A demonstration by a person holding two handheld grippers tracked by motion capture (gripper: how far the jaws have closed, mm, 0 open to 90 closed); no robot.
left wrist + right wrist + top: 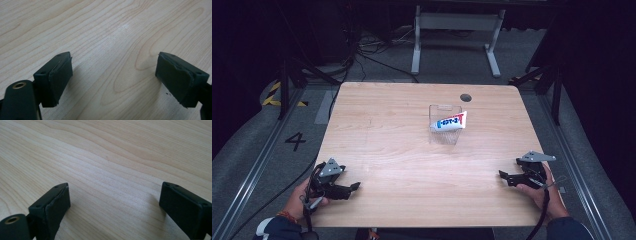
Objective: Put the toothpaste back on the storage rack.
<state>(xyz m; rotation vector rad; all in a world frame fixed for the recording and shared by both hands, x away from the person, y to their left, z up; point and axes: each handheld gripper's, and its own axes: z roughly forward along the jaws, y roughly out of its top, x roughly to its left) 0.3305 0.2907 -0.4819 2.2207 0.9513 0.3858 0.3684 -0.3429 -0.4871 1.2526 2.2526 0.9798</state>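
Both hand-held grippers, left (353, 187) and right (502, 174), rested spread, empty, on light wooden counter (402, 150). White toothpaste tube (449, 122) lay across clear plastic holder (445, 125), well apart; likely reach: approach tube slowly, pinch mid-body.

A white tube (449, 122) with blue and red print is seen lying tilted across a clear plastic holder (445, 135), set right of centre on the worktop (392, 150).
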